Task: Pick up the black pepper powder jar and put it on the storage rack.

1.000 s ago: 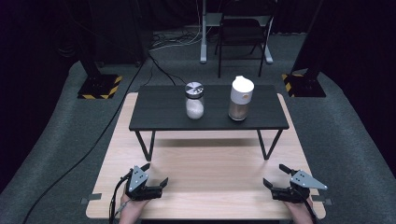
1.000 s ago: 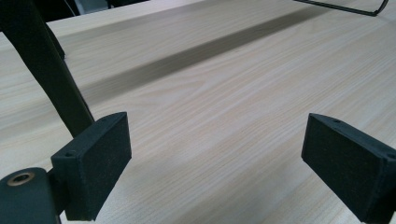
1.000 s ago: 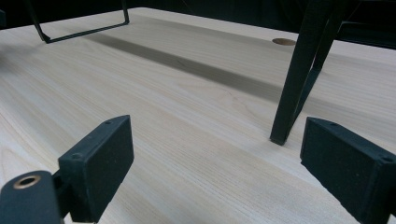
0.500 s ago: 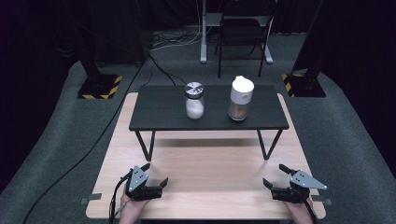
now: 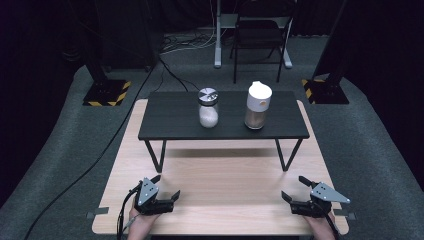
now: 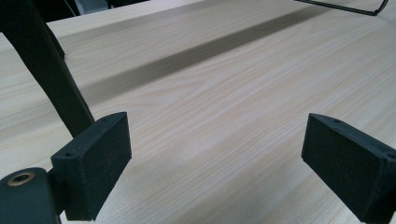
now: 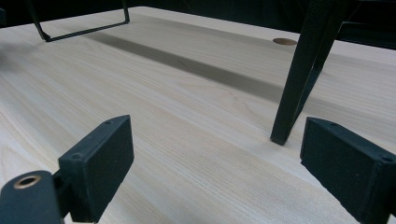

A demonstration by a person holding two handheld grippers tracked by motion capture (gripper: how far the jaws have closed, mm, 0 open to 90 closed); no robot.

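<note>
Left gripper (image 5: 167,196) being held wide apart over wooden table (image 5: 225,200), right gripper (image 5: 293,188) likewise gaping, shaker jar (image 5: 208,108) and white-capped bottle (image 5: 258,105), contents unclear, being borne on black stand (image 5: 170,120).

Pale matt wooden table (image 5: 225,195); tongs' (image 6: 219,158) rough black foam pads (image 6: 100,163)

high view looks down; gripper views skim close — all share the wooden table (image 5: 225,185)

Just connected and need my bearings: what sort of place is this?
Probably a recording studio or lab set-up, not a home: dark drapes all round, hazard-striped stand bases on grey carpet, and a wooden table carrying a small black raised shelf.
</note>
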